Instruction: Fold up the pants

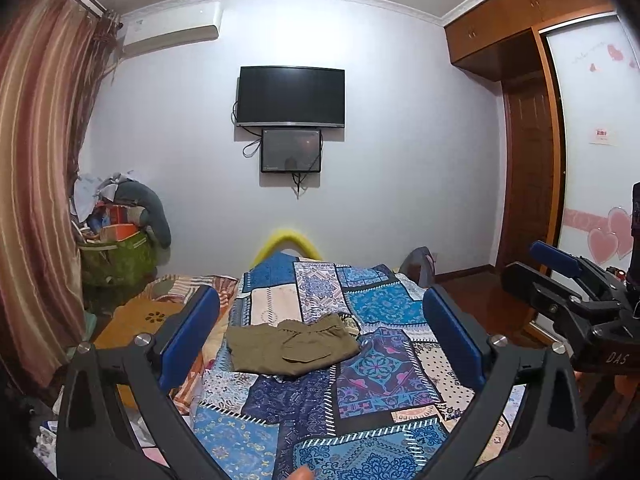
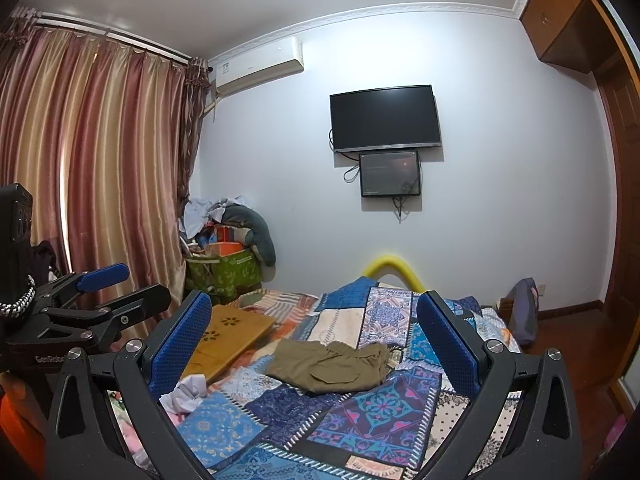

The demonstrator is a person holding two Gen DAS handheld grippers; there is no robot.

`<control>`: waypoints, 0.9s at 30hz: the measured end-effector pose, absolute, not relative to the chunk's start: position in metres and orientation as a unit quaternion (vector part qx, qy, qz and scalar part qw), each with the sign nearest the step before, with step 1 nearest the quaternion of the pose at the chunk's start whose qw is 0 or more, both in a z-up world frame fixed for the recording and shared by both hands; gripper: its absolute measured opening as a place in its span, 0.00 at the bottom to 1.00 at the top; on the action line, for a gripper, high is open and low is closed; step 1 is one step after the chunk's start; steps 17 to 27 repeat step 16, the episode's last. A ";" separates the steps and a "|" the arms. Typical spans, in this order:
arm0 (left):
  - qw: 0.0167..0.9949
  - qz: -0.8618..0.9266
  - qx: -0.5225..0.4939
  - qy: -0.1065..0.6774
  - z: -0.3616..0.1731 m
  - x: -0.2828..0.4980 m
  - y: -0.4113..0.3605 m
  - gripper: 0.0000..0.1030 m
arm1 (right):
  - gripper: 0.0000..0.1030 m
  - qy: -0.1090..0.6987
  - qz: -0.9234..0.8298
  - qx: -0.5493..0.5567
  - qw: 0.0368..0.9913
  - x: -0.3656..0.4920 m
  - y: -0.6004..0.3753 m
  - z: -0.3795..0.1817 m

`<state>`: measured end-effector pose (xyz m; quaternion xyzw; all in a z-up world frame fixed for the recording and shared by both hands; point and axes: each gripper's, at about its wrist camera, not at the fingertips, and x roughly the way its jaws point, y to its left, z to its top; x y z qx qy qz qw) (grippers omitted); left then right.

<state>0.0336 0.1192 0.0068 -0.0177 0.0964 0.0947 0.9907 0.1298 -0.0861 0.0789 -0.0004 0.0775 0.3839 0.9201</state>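
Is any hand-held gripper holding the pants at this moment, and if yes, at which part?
Nothing is held. The left hand-held gripper and the right hand-held gripper are both open and raised above the bed, while the olive pants lie untouched on the patchwork bedspread.

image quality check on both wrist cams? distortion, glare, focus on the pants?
Left wrist view: strong fisheye bending of the curtain and wardrobe, dark corner vignette; olive pants evenly lit and sharp, no glare. Right wrist view: same barrel distortion, sheen on the curtain, pants clear; both open grippers crisp.
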 end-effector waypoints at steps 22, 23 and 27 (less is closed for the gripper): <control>0.991 0.092 -0.019 0.098 0.006 0.036 0.118 1.00 | 0.99 0.081 0.382 0.001 0.921 0.132 -0.087 0.078; 0.991 0.092 -0.019 0.098 0.006 0.036 0.118 1.00 | 0.99 0.081 0.382 0.001 0.921 0.132 -0.087 0.078; 0.991 0.092 -0.019 0.098 0.006 0.036 0.118 1.00 | 0.99 0.081 0.382 0.001 0.921 0.132 -0.087 0.078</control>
